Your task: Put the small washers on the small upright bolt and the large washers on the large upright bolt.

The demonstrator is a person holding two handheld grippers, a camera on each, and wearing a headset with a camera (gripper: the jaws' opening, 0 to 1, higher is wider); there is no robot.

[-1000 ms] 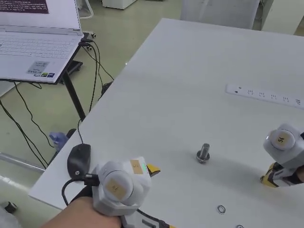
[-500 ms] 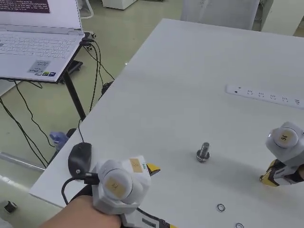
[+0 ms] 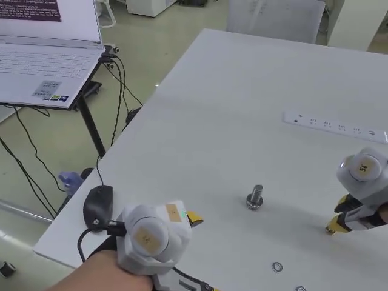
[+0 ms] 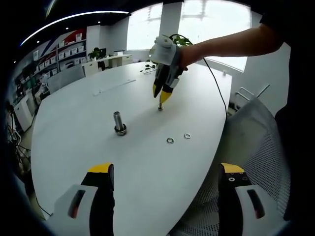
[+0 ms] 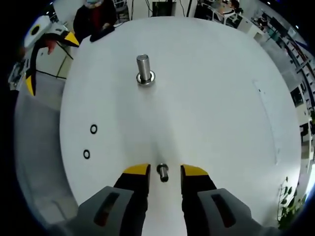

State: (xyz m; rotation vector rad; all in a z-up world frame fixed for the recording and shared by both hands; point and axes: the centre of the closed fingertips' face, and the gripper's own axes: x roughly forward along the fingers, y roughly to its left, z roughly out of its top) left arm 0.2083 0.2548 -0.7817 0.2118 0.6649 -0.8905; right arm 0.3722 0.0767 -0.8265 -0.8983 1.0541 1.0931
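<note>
Ideally the right hand-held gripper [image 5: 165,171], jaws slightly spread either side of the small bolt [image 5: 162,173] at lower centre, should lift straight off without tipping it. Short, silvery, upright, it stands on the white worktop [image 5: 206,98]; two thin washers [image 5: 93,129] lie flat at left. The left hand-held gripper [image 4: 165,179] is spread wide, empty.

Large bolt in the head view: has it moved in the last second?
No. The large bolt keeps its offset from the power strip; the camera shifted.

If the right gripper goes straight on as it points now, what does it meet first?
The small bolt, standing between the open jaws of the right gripper; beyond it, perhaps the large bolt; depth is unclear.
</note>
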